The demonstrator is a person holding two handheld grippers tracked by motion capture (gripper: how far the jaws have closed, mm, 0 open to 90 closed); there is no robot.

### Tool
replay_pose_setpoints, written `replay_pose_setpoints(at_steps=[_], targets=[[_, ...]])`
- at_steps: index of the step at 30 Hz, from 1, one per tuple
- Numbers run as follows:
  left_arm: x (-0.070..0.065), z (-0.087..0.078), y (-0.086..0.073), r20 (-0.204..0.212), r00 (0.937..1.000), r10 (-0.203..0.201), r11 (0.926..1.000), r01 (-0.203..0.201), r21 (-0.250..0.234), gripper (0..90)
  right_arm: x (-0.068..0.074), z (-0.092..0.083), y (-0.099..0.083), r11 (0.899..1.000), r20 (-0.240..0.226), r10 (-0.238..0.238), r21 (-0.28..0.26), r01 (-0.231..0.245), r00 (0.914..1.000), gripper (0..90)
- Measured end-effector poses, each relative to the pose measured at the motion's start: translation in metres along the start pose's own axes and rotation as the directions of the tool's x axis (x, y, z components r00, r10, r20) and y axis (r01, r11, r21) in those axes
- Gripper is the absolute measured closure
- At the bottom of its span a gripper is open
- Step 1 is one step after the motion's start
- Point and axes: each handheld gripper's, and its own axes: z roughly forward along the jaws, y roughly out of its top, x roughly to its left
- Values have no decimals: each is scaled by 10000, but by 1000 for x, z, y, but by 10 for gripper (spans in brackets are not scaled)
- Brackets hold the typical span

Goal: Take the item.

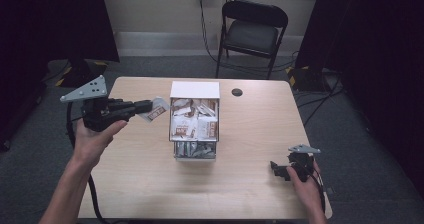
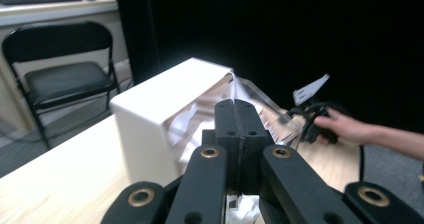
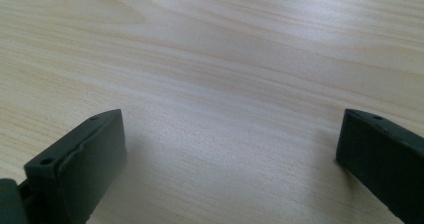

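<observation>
Fig. legend, near to far. Lower right of the high view: right gripper [image 1: 280, 170], fingers spread wide w/ nothing between them, low over bare worktop [image 1: 250, 184]; right gripper view shows wood grain between its two fingers [image 3: 80, 164]. Left-centre: left gripper [image 1: 148, 105], fingers pinched together on a sachet [image 1: 156, 110], held in the air just left of the white box [image 1: 195, 90] at frame centre. Box is packed w/ similar sachets [image 1: 192, 124]. Held sachet: long axis approx. horizontal in frame, free end pointing right toward the box. Judged light, thin, floppy, prob. slick film; best gripped flat at an edge/seam. Far, top centre: folding chair [image 1: 252, 31].
</observation>
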Motion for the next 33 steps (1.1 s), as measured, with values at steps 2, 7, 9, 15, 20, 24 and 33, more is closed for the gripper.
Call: replay_pose_setpoints(at_steps=[2,7,9,15,20,24,33], targets=[[5,-4,-4,-159,9998,-130,9999,130,24,900,0,0,0,10000,2,10,3,-10,10000,0],[15,-6,-22,-597,9979,-265,9984,294,475,900,0,0,0,10000,6,-1,0,1,10000,0],[16,-5,-25,-690,9974,-224,9976,268,635,900,0,0,0,10000,7,10,3,-10,10000,0],[27,-10,-35,-1103,9929,-435,9963,513,693,900,0,0,0,10000,3,5,7,-5,10000,0],[34,-11,-42,-1525,9864,-606,9951,716,678,900,0,0,0,10000,7,-1,1,1,10000,0],[39,-9,-50,-1599,9849,-665,9935,803,812,900,0,0,0,10000,5,5,5,-5,10000,0],[47,-2,-65,-1757,9813,-791,9861,1028,1304,900,0,0,0,10000,7,-8,0,8,10000,0]])
